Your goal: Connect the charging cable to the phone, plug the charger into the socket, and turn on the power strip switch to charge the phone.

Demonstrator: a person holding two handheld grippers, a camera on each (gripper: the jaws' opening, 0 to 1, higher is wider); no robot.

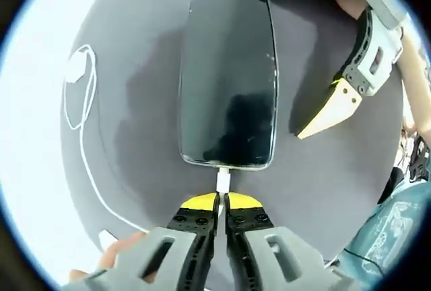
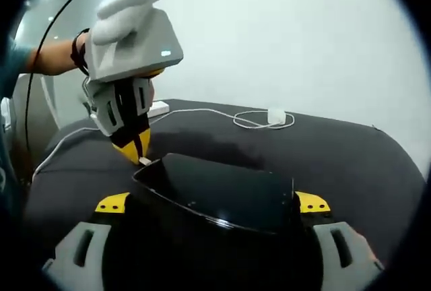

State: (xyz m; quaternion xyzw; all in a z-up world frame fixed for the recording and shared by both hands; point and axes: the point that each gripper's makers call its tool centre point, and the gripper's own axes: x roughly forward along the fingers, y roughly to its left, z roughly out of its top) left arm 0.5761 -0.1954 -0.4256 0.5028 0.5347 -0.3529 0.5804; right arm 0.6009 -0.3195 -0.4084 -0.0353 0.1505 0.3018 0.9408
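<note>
A black phone (image 1: 227,79) is held slightly above the dark table, screen up. My left gripper (image 1: 222,200) is shut on the white cable plug (image 1: 223,182), which meets the phone's near end. My right gripper (image 2: 212,203) grips the phone (image 2: 215,193) across its width, one yellow fingertip (image 2: 111,203) on each side. The left gripper (image 2: 135,146) appears there at the phone's far corner. The white cable (image 1: 84,149) loops away to the white charger (image 1: 75,69), which lies loose on the table (image 2: 276,116).
The dark grey table (image 1: 337,170) has a rounded edge with a white floor beyond. A small white block (image 2: 158,108) sits at the far left edge. A gloved hand (image 2: 128,5) holds the left gripper. Teal clothing (image 1: 397,227) is close by.
</note>
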